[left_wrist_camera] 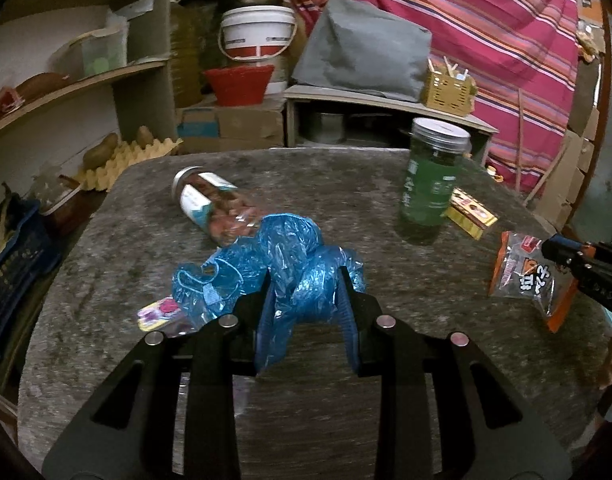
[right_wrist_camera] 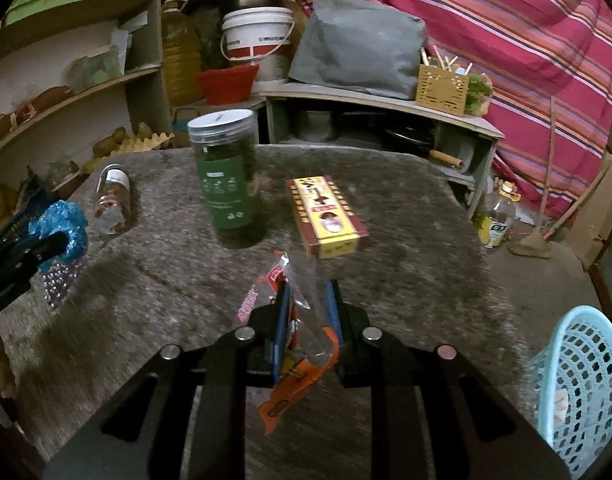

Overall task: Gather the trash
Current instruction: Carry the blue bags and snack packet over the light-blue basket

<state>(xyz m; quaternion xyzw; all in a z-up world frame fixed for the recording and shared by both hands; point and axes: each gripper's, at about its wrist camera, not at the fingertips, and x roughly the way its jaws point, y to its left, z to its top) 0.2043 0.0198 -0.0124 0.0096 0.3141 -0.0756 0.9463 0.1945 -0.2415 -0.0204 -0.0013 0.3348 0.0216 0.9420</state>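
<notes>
Two pieces of trash are lifted off the grey table (left_wrist_camera: 146, 248): the left gripper (left_wrist_camera: 306, 300) pinches a crumpled blue plastic bag (left_wrist_camera: 290, 256), the right gripper (right_wrist_camera: 308, 312) is clamped on an orange snack wrapper (right_wrist_camera: 298, 360). Carrying step, I judge; next, both go rightward to the pale blue basket (right_wrist_camera: 582, 392) and let go over it

Large black characters, seemingly Korean, mark the orange snack wrapper (left_wrist_camera: 532, 280); white characters run down the green jar's label (left_wrist_camera: 426, 188). Neither reads clearly, nor does the yellow box (right_wrist_camera: 326, 216).
</notes>
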